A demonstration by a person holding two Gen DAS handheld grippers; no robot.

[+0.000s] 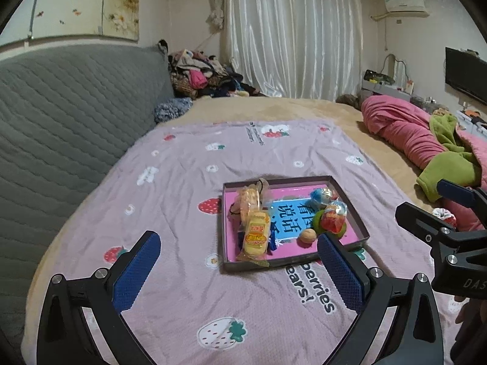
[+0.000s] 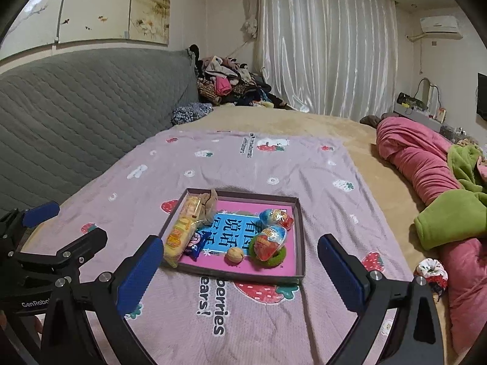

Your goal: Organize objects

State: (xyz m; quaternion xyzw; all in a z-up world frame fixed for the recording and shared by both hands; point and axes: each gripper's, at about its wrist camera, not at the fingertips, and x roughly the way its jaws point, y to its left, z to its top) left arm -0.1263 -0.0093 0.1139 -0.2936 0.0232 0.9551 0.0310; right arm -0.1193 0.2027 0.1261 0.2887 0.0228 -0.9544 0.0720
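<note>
A shallow pink-lined tray lies on the pink strawberry sheet. It holds yellow snack packets, a walnut, two foil-wrapped eggs, a green ring and a small blue packet. My left gripper is open and empty, just short of the tray. My right gripper is open and empty, its fingers on either side of the tray's near edge. A red and white scrunchie lies on the bed to the right of the tray.
A grey quilted headboard runs along the left. A pink quilt with a green blanket lies at the right. A pile of clothes sits at the far corner by the curtain.
</note>
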